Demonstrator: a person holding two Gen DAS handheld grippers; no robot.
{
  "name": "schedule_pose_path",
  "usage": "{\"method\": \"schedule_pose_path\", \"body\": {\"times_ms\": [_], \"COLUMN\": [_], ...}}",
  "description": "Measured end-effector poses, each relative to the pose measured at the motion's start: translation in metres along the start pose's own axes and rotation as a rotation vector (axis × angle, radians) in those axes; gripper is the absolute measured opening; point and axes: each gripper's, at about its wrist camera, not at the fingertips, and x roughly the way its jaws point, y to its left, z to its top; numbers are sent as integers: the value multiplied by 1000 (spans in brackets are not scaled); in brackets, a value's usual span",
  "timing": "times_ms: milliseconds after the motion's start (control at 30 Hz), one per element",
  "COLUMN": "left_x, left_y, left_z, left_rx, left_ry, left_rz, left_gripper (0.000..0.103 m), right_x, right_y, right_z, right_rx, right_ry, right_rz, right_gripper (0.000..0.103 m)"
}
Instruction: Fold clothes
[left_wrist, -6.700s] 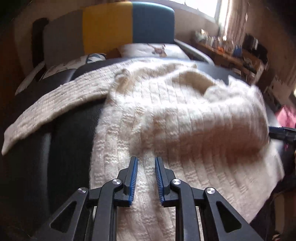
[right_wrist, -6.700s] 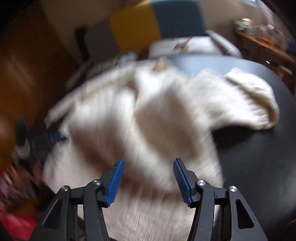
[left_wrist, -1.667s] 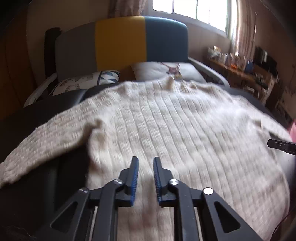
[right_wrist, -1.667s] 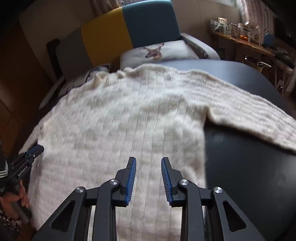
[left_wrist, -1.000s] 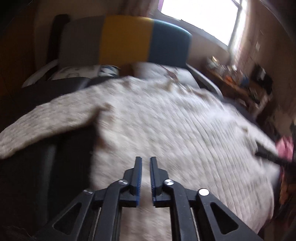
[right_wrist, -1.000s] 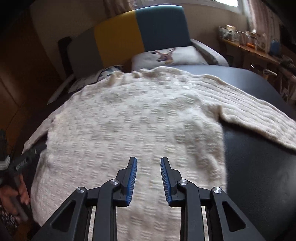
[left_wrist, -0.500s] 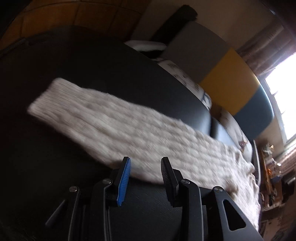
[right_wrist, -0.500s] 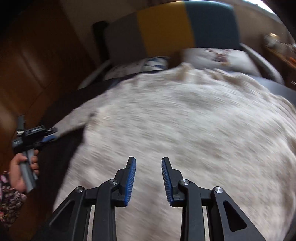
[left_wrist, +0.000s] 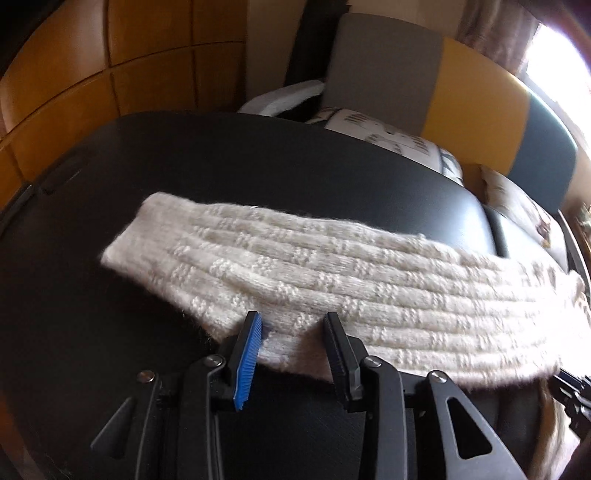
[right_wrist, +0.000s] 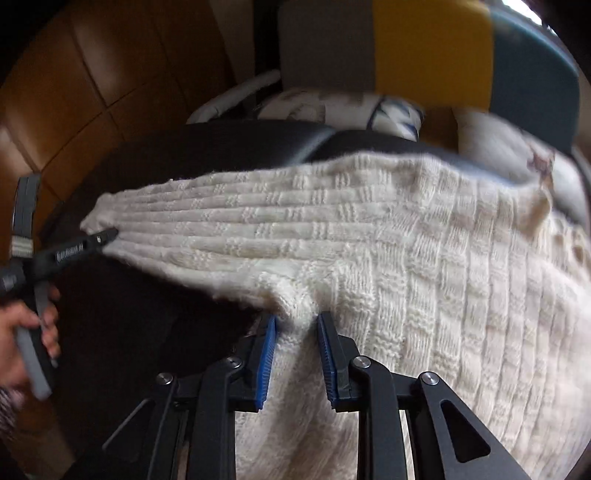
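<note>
Cream, chunky cable-knit wool sweater (right_wrist: 406, 266), spread flat across centre and right of frame; one sleeve (left_wrist: 295, 266) stretched straight toward the left, cuff at centre-left.

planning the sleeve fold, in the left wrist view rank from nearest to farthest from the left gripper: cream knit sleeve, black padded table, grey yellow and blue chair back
1. Cream knit sleeve: its near edge lies between the left gripper's open fingers.
2. Black padded table: under and beyond the sleeve.
3. Grey, yellow and blue chair back: behind the table, upper right.

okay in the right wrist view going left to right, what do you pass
hand holding the left gripper → sweater sleeve → right gripper at the armpit → sweater body
</note>
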Motion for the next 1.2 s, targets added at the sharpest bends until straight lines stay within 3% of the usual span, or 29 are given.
{"method": "schedule_pose_path", "body": {"times_ms": [133,233,300,333,367,433,467,533,633,833,933,1000,1100,1200], "left_x": [1,-39,-65,-78,-84,-95,-98,-97,-85,-103,-109,-112,-116,-121], "left_y": [-9,-19,-26,-31,-42,-69,-84,-112,-133,-139,-139,-137,-131,-122], "left_z": [6,-14,-28,-35,-45,-68,-81,-108,-137,-171,-181,-185,-189,-178], "left_rx": [69,14,-23,-39,-34,-21,-13,11,51,183,217,226,188,99], "left_ry": [1,-77,-129,-150,-136,-85,-49,25,109,-40,-66,-73,-46,-23], "left_rz": [52,-61,-136,-181,-281,-478,-570,-648,-639,-533,-506,-499,-543,-524], "left_gripper": [35,30,31,32,32,32,32,32,31,26,26,26,26,28], "right_x": [-7,-39,-52,-51,-46,-35,-30,-20,-7,13,14,5,-36,-81], "right_y": [0,-20,-31,-34,-34,-28,-24,-21,-18,-14,-18,-25,-41,-63], "right_z": [-1,0,0,1,3,3,3,3,2,16,16,13,-1,-30], "right_rx": [-22,47,86,87,75,15,-12,-31,-59,-31,28,71,122,168], "right_ry": [27,-70,-105,-87,-57,-12,9,51,88,78,52,54,-30,-59], "right_rz": [33,141,154,154,152,162,169,194,205,141,156,187,257,218], "right_gripper": [25,25,25,24,22,4,4,4,4,0,0,2,5,14]}}
